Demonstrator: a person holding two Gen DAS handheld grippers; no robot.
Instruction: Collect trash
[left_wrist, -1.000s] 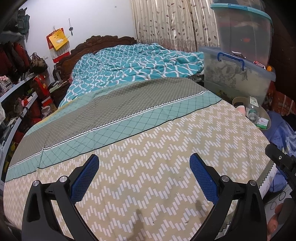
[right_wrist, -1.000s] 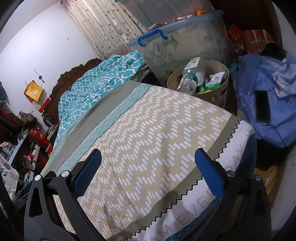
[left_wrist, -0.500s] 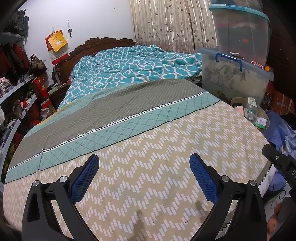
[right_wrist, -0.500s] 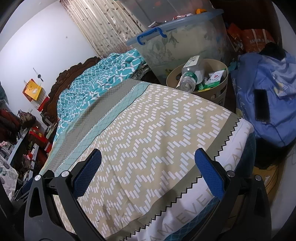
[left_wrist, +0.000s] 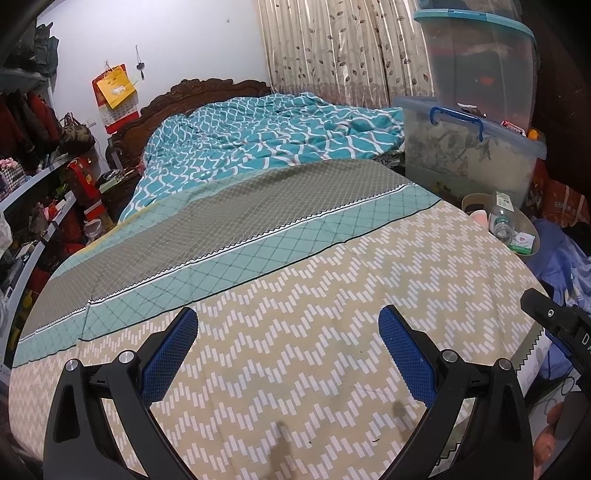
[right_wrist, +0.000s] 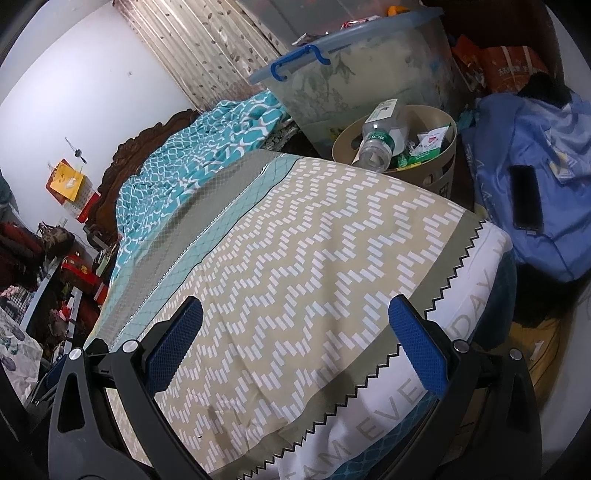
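Bedside, the bin (right_wrist: 439, 173) already holds a bottle (right_wrist: 376, 144). Both the left hand-held gripper (left_wrist: 288, 354) and right hand-held gripper (right_wrist: 295, 343) hover released and empty; scan the bed (left_wrist: 314, 295) before retreating.

Both wrist cameras look low across the beige zigzag-patterned bedspread (left_wrist: 332, 302) toward the headboard; the right sits nearer the round tan waste basket (right_wrist: 439, 173), which both views share
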